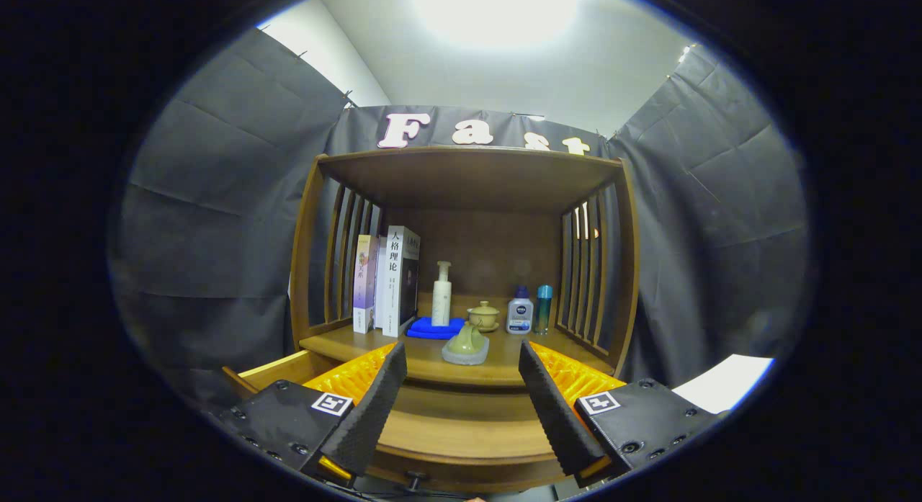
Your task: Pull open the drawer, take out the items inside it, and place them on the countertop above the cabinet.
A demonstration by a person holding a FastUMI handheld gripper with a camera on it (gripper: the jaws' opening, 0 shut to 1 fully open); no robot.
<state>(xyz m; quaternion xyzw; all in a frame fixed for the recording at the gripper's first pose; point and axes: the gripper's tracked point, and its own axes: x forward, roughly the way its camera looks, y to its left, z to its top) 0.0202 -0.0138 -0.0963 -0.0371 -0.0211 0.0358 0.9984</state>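
Dark cloth walled the booth around a wooden cabinet (468,199). On its countertop (432,361) a pale green item (467,345) sat before the bottles. Below it the drawer (461,433) stood pulled open, apparently empty. The gripper (461,394) hovered above with fingers apart, holding nothing.

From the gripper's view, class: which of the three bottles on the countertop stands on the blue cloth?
The tall white pump bottle, beside the books, stands on the blue cloth. The other two stand on bare wood, beyond the open gripper.
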